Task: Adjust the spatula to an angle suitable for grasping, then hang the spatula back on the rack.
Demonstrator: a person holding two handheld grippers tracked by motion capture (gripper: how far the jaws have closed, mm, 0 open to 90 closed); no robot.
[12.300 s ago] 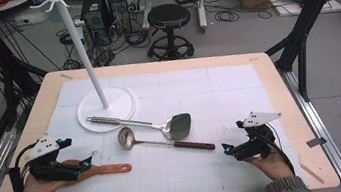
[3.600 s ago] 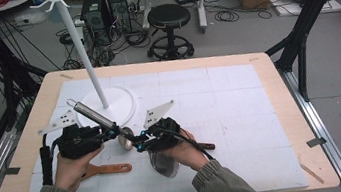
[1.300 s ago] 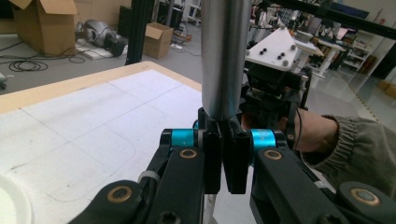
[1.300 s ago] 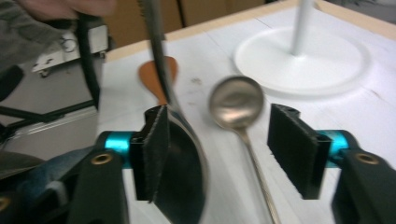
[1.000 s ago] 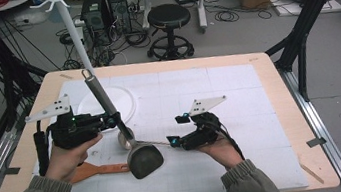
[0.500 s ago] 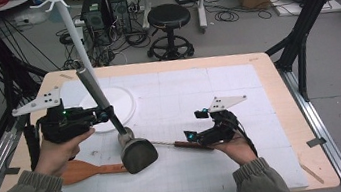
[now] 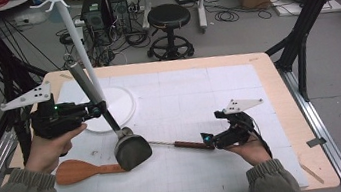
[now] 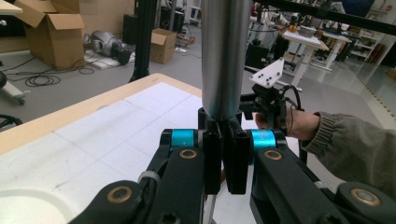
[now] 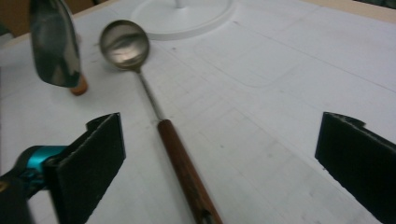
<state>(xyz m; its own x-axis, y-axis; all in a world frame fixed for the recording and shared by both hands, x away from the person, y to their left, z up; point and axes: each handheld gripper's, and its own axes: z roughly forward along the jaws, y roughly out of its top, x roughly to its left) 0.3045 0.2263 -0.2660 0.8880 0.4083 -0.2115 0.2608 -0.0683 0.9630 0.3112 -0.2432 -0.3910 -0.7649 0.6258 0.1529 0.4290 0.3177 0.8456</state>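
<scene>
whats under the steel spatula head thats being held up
Beneath the raised steel spatula head lies the narrow end of the brown wooden spatula on the white mat. The long ladle's bowl is hidden from above.

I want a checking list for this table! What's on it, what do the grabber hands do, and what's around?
Surface: white gridded mat on a wooden table, with smudges near the left.
Job's things: steel spatula held up at a slant, blade low over the mat; ladle with brown handle lying flat; white rack base and its pole.
Clutter: wooden spoon lying at the front left.
Grippers: left gripper shut on the spatula's handle; right gripper open, its fingers astride the ladle's handle, not touching; its jaws have just been opening.
Cables: black cable trails from the left gripper.
Surroundings: stool, cardboard boxes, floor wires, black frame legs.
</scene>
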